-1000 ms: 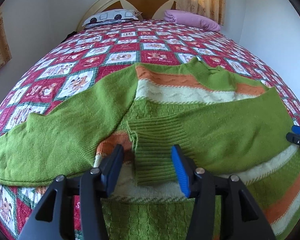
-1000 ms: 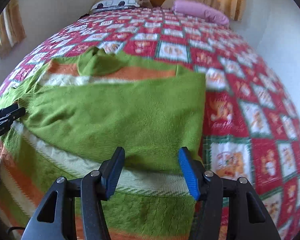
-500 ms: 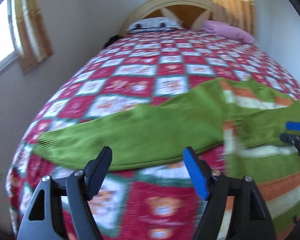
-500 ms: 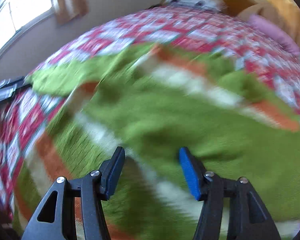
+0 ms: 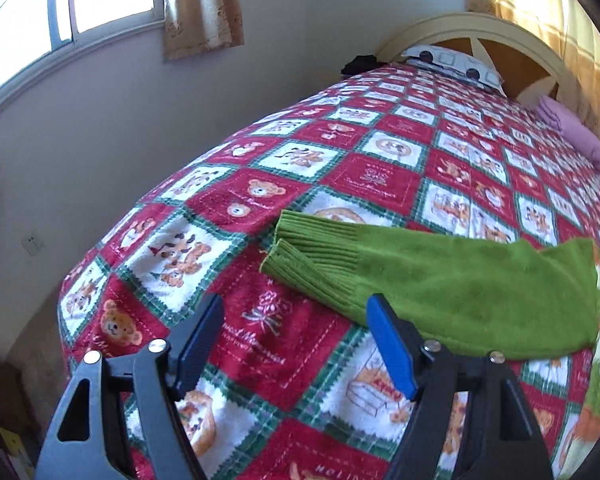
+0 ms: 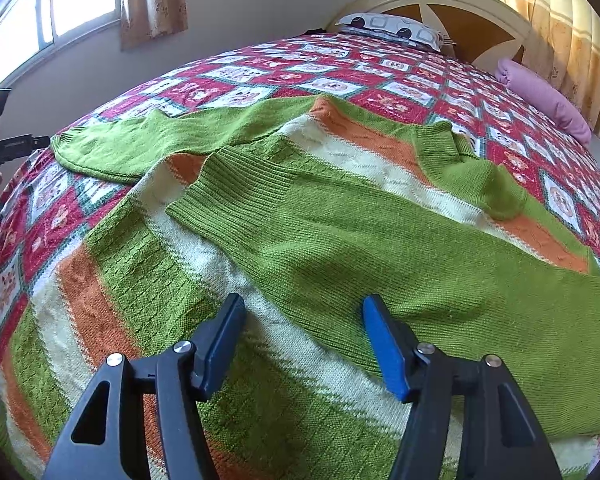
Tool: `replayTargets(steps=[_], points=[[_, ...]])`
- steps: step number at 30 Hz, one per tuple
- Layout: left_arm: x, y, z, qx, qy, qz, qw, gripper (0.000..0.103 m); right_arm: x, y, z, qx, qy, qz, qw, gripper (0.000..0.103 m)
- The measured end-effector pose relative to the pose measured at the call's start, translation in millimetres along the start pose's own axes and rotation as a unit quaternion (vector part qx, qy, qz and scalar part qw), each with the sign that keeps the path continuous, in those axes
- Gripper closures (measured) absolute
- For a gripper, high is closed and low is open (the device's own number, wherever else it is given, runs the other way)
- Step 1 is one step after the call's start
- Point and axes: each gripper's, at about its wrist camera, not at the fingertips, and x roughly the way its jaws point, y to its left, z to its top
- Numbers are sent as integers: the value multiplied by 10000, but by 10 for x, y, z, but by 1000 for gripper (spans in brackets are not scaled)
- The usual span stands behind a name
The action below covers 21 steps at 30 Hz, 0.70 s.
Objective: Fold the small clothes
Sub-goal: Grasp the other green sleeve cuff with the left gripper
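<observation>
A green sweater (image 6: 340, 248) with orange and cream stripes lies flat on the quilted bed. One sleeve is folded across its body, with the ribbed cuff (image 6: 220, 196) toward the left. The other sleeve (image 5: 460, 276) stretches out leftward over the quilt and ends in a ribbed cuff (image 5: 316, 252). My left gripper (image 5: 294, 312) is open above the quilt just short of that cuff, and its blue right pad (image 5: 388, 340) overlaps the sleeve's near edge. My right gripper (image 6: 302, 312) is open over the near edge of the folded sleeve. Nothing is gripped.
The red, white and green quilt (image 5: 260, 200) covers the bed, and its left edge drops off near the wall (image 5: 100, 128). A patterned pillow (image 6: 392, 28) and a pink pillow (image 6: 544, 100) lie at the headboard (image 6: 460, 0). A window (image 5: 60, 4) with curtains is at the left.
My left gripper swung left from the folded cuff on the sweater's body to the outstretched sleeve's cuff, with its jaws wider. My right gripper moved left from the sweater's right edge to the folded sleeve.
</observation>
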Motion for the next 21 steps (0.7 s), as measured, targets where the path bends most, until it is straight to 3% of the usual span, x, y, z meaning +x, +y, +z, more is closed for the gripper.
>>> replayTargets(steps=[6, 9, 10, 11, 21], points=[[290, -50, 64, -247, 245, -26, 9994, 27, 0, 34, -5, -49, -25, -100, 9999, 39], [487, -34, 49, -382, 461, -84, 9982, 37, -3, 29, -5, -38, -34, -90, 9999, 39], [471, -20, 46, -433, 324, -42, 9985, 56, -3, 26, -4, -32, -37, -84, 10000, 39], [445, -31, 58, -413, 205, -175, 9988, 93, -3, 21, -5, -26, -38, -83, 10000, 39], [-126, -188, 280, -338, -280, -730, 9964, 98, -140, -173, 35, 477, -63, 114, 9988, 37]])
